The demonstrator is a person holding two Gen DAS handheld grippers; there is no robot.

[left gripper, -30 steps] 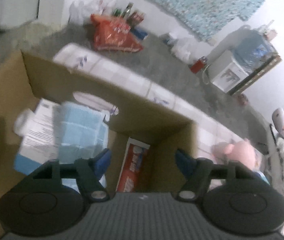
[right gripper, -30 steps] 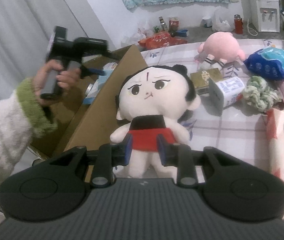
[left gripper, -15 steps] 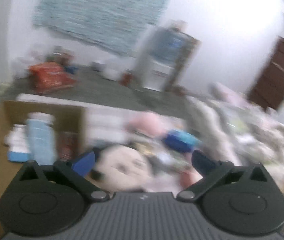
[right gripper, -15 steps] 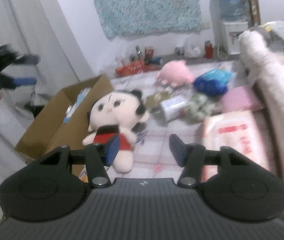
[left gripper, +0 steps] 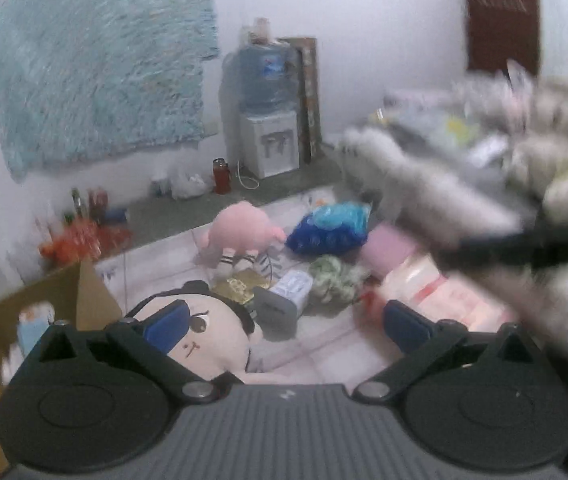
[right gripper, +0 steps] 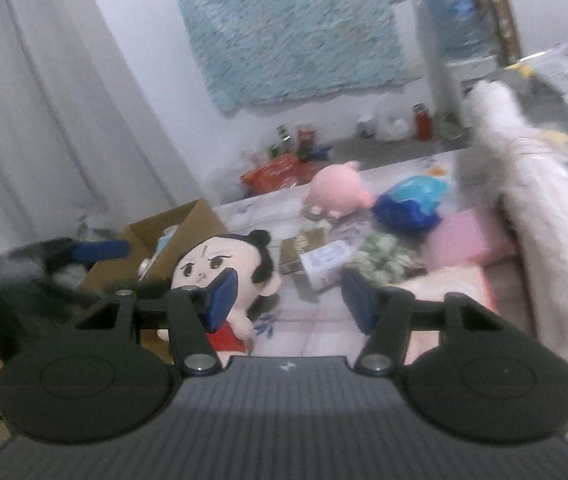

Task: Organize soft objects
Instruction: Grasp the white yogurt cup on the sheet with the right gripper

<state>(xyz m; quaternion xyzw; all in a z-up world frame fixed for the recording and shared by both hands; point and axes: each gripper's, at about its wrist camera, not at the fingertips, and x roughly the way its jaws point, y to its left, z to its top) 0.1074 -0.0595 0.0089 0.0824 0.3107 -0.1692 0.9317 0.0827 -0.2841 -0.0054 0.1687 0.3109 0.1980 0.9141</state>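
Observation:
A black-haired doll in a red skirt [right gripper: 219, 268] lies on the checked mat beside the cardboard box [right gripper: 191, 224]; it also shows in the left wrist view [left gripper: 207, 340]. My right gripper [right gripper: 290, 294] is open and empty, raised above the doll's right side. My left gripper [left gripper: 286, 326] is open and empty, above the doll's head. A pink plush [left gripper: 243, 230] [right gripper: 338, 192], a blue bag [left gripper: 330, 226] [right gripper: 412, 200] and a green knitted bundle [left gripper: 332, 278] [right gripper: 384, 254] lie farther back.
A pink pad [right gripper: 464, 240] and a wrapped pink pack [left gripper: 440, 292] lie at the right by a furry blanket [right gripper: 524, 200]. Small boxes [right gripper: 316, 252] sit mid-mat. A water dispenser [left gripper: 269, 120] and bottles [right gripper: 296, 140] stand by the far wall.
My right gripper let go of the doll, opened and pulled back and up. My left gripper swung from over the box to over the doll and mat.

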